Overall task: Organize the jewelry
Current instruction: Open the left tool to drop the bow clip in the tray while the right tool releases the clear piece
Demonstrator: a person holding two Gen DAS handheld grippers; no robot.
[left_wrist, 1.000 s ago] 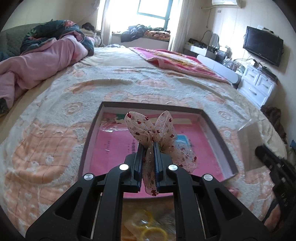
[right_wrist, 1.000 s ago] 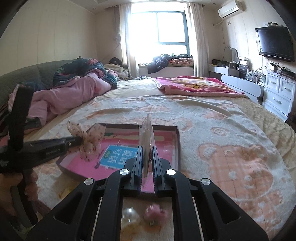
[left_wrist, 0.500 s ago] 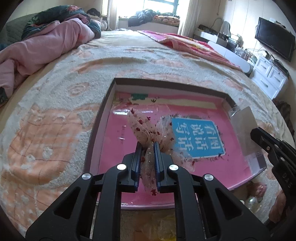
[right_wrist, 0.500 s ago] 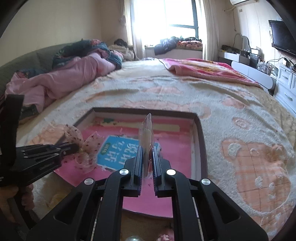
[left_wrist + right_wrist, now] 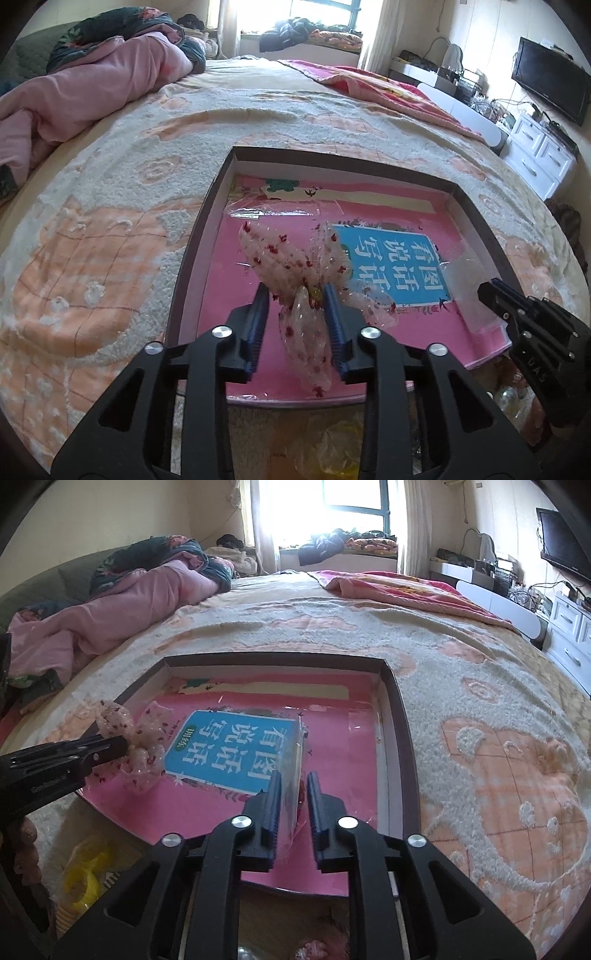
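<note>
Since half a second ago both claws have parted their jaws: the left claw [image 5: 297,295], which was pinching the spotted bow [image 5: 291,258], now stands open with the bow loose between its fingers, draped onto the pink book cover in the tray [image 5: 192,251]. The right claw [image 5: 293,786] is likewise open around the clear plastic packet [image 5: 291,753], which stands on edge over the blue label. Nearer, below the tray, lie yellow rings [image 5: 83,875] and small trinkets on the bed [image 5: 480,701]. Risk, by judgement: the bow's gauze could snag on the ridged left pads as the claw withdraws and be dragged out of the tray; the upright packet may topple.
</note>
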